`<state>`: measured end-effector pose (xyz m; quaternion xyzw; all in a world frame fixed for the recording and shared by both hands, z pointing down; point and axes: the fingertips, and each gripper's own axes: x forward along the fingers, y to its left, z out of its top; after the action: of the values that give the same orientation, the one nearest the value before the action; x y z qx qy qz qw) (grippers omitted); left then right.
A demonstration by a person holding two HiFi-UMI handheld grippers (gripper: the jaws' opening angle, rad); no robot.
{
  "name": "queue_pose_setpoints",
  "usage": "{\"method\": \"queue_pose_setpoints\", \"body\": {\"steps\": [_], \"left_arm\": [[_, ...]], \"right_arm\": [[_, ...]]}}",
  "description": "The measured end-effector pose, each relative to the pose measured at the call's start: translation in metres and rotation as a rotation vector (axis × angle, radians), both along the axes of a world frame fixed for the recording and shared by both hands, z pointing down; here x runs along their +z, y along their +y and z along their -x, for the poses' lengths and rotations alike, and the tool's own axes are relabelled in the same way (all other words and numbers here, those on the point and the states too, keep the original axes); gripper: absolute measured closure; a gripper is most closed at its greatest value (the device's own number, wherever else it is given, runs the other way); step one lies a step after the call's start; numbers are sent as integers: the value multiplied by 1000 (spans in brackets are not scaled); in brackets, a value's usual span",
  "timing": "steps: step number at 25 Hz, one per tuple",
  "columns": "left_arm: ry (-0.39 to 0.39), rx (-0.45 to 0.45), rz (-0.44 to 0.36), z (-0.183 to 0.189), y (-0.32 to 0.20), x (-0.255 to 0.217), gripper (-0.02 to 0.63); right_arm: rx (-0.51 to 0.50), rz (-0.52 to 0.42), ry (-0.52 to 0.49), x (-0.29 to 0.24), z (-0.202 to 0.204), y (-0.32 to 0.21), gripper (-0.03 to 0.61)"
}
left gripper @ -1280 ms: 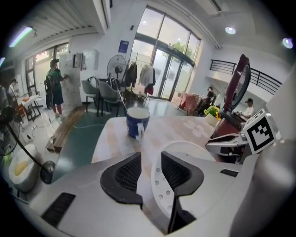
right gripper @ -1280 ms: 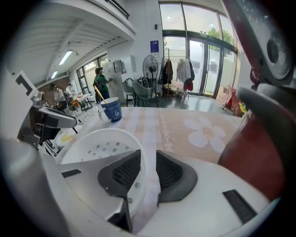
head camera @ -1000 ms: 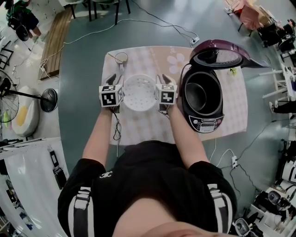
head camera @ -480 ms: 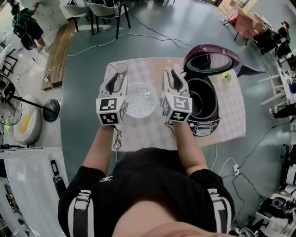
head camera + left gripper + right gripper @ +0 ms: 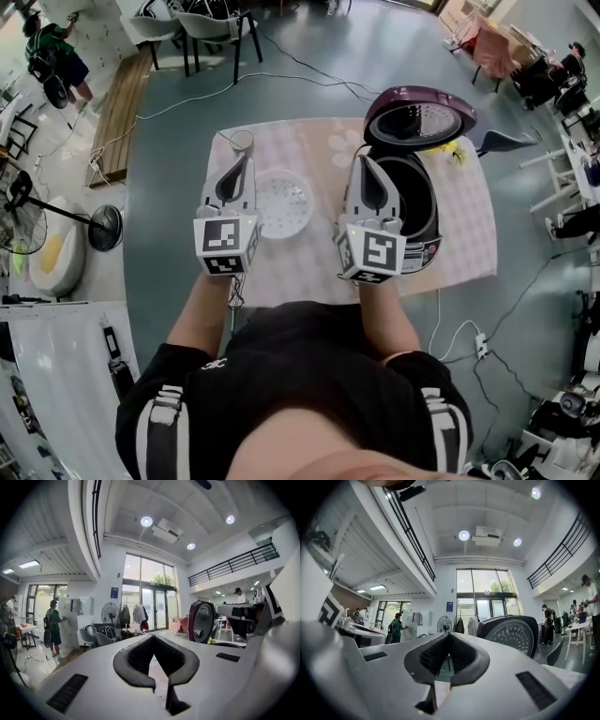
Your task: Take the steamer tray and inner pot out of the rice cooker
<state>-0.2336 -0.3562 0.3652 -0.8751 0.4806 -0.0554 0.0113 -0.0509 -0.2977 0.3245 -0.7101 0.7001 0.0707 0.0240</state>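
**Two shut, empty claws above the counter**

The writing on the rice cooker's front panel is too small to read. The left claw and the right claw have just been closing. Both are now pressed together with nothing in them. The white steamer tray sits on the cloth-covered counter, between the claws. The inner pot is in the open purple cooker at the right, half hidden behind the right claw. Cables run over the grey floor.

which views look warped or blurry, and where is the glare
Head view: wide-angle bend toward the edges, table sharp, bottom edge soft. Left gripper view: fisheye with black corners, ceiling lights flare, left hand-held gripper up close slightly soft. Right gripper view: same fisheye, windows bright, railing bowed.
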Motion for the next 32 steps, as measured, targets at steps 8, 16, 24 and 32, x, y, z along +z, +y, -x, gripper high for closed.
{"method": "queue_pose_setpoints", "body": {"steps": [8, 16, 24, 32], "left_arm": [[1, 27, -7, -27, 18, -9, 609], [36, 44, 5, -86, 36, -20, 609], [16, 51, 8, -169, 51, -21, 609], [6, 16, 2, -249, 71, -23, 609]], "right_arm": [[-14, 0, -13, -5, -24, 14, 578], [2, -4, -15, -15, -92, 28, 578], [21, 7, -23, -12, -179, 50, 578], [-16, 20, -32, -8, -262, 61, 578]]}}
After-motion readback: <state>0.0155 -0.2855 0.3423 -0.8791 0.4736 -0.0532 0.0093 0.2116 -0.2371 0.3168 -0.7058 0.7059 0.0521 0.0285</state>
